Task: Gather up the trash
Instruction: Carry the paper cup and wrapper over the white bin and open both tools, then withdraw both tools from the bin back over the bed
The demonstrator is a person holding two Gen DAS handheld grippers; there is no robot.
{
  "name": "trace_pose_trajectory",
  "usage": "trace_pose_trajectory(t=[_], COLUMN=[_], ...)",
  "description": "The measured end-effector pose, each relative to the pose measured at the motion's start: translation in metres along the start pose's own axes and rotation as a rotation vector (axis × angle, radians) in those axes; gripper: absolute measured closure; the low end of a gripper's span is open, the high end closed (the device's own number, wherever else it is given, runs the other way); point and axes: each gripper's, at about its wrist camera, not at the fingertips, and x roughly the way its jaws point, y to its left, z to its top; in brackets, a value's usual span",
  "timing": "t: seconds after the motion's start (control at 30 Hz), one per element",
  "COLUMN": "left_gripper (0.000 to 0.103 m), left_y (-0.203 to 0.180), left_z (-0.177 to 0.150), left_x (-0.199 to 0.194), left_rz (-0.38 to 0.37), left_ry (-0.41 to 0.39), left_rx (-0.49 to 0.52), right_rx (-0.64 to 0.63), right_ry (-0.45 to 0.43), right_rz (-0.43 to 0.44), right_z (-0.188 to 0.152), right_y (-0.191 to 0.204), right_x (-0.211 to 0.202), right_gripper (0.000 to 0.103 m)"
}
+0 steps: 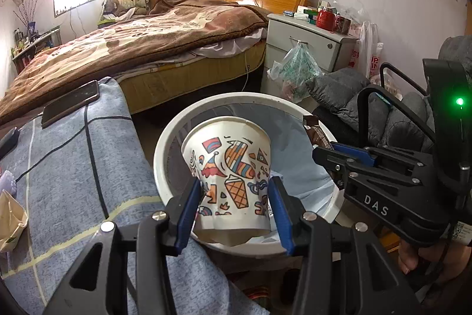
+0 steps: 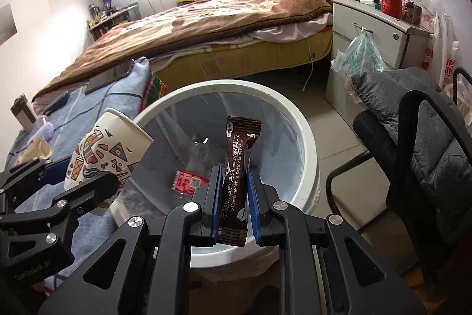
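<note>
Left wrist view is showing the left gripper clamping its blue pads on a patterned paper cup, which is tilting over the near rim of the white trash bin. Beside it, the right gripper is pinching a brown coffee sachet upright above the bin's lined opening. A red-and-white wrapper is lying inside the bin. A phone is resting on the blue-grey plaid cloth just beside the bin.

Doodle-patterned cup, brown sachet
</note>
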Motion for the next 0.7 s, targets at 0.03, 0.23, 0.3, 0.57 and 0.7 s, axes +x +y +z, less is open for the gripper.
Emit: trace_pose_trajectory(t=[0.03,0.23,0.3,0.57,0.7], left_gripper=[0.053,0.051,0.045,0.041,0.039], left_y=[0.0,0.005,0.006,0.011,0.014], left_z=[0.001,0.002,0.001,0.0,-0.001], left_x=[0.002,0.006,0.006,0.0,-0.008], left_rz=[0.002,-0.003,0.005,0.019,0.021], left_ry=[0.004,0.006,0.006,-0.004,-0.017], left_rx=[-0.002,-0.04,-0.038,-0.049,-0.053], right_rx=[0.0,-0.01,-0.012,-0.016,-0.013], right_ry=[0.001,0.018,0.017,0.0,-0.013], right_rz=[0.001,-0.012,-0.017,-0.025,-0.027], right_z=[0.0,0.001,0.001,0.002,0.002], right_y=[-0.001,-0.004,-0.005,-0.002,-0.001], right_x=[0.001,0.005,0.005,0.0,-0.004], right_gripper=[0.084,0.083,0.083,0.074,0.072])
